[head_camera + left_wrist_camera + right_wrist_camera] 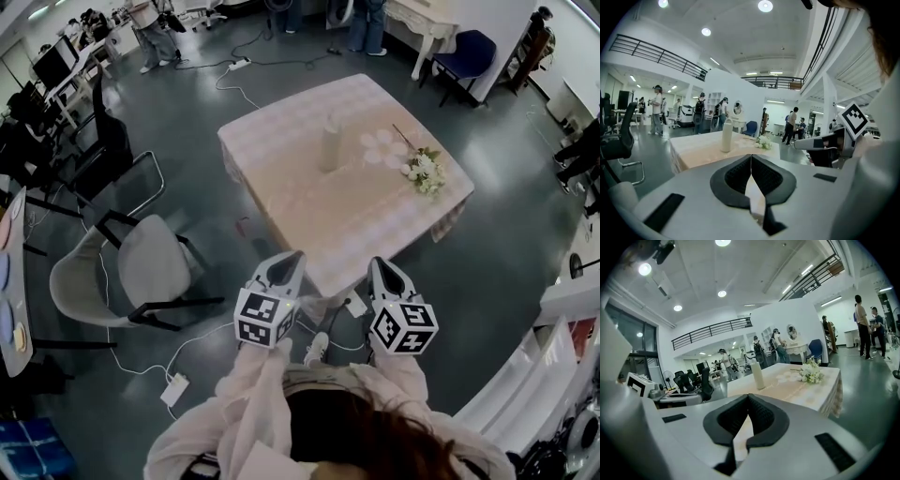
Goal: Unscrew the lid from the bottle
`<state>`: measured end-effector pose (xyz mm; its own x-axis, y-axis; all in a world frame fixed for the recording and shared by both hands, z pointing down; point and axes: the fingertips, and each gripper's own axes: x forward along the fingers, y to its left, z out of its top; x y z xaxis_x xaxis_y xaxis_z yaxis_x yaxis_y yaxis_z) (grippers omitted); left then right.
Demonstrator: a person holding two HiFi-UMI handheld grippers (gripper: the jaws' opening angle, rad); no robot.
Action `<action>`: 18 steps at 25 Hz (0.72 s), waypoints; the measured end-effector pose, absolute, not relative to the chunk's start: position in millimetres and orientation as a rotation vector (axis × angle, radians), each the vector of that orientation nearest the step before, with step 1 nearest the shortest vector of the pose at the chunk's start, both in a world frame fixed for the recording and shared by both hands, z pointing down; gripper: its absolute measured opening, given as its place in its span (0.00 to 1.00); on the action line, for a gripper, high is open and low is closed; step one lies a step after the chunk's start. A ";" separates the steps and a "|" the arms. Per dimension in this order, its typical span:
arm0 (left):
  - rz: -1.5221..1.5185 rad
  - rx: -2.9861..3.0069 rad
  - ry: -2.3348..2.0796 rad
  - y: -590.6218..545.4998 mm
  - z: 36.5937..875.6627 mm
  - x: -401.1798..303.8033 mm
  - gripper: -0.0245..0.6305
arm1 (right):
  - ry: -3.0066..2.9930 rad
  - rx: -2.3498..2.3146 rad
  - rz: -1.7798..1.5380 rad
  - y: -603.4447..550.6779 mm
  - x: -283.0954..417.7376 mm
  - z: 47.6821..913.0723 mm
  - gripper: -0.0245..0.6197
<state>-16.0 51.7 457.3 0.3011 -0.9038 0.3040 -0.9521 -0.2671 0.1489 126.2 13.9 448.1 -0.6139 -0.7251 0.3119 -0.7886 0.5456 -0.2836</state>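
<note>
Short of the tabletop (281, 202), progress: nothing begun; reaching, gripping and unscrewing all remain, I'd judge.
Tabletop: one, cloth-covered.
Claws: two, side by side; left claw (751, 157) and right claw (747, 397) each pressed together, empty.
Bottle (329, 147): one, upright near the tabletop's middle, well apart from both claws.
Flowers (424, 171): one bunch, to its right.
Lid (727, 121): one, seemingly on the bottle.

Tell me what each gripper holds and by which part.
Nothing. The left gripper and right gripper are shut and empty; the bottle stands untouched on the table.
</note>
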 end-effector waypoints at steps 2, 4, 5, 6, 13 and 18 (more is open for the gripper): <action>0.218 2.266 -1.689 35.8 460.4 -15.9 0.08 | -2.622 1.288 0.596 -2.3 127.4 450.7 0.06; 0.197 2.258 -1.688 24.9 462.5 -14.0 0.08 | -2.622 1.288 0.598 -14.2 129.8 452.3 0.06; 0.178 2.257 -1.684 21.5 462.3 -12.8 0.08 | -2.621 1.289 0.601 -18.5 131.0 453.2 0.06; 0.156 2.255 -1.680 18.9 461.9 -11.9 0.08 | -2.620 1.290 0.603 -21.8 131.8 454.4 0.06; 0.133 2.208 -1.706 9.9 472.1 -20.5 0.08 | -2.609 1.244 0.637 -25.5 125.7 472.2 0.06; 0.148 2.205 -1.693 -0.4 475.1 -24.6 0.08 | -2.599 1.262 0.671 -34.1 126.4 475.5 0.06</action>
